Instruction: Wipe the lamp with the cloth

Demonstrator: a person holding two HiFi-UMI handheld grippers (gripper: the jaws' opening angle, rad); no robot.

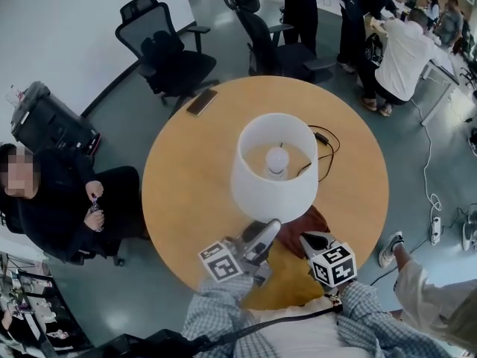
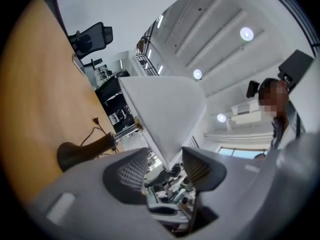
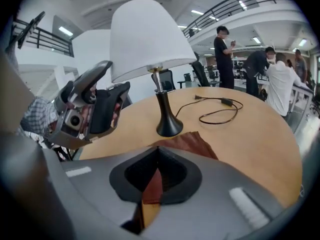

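Head view: the lamp (image 1: 274, 168) stands mid-worktop (image 1: 186, 177), the cloth (image 1: 317, 218) at its 5 o'clock; left gripper view: the left tongs (image 2: 166, 159) gape at the shade (image 2: 165, 104) rim, gripping nothing; right gripper view: the right tongs (image 3: 158, 156) clamp the cloth, so wiping seems not yet begun and next calls for lifting it onto the shade.

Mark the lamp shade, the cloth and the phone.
lamp shade (image 1: 272, 192), head view, on its white outer wall.
cloth (image 3: 192, 143), right gripper view, on the spread part ahead of the jaws.
phone (image 1: 202, 101), head view, on its middle.
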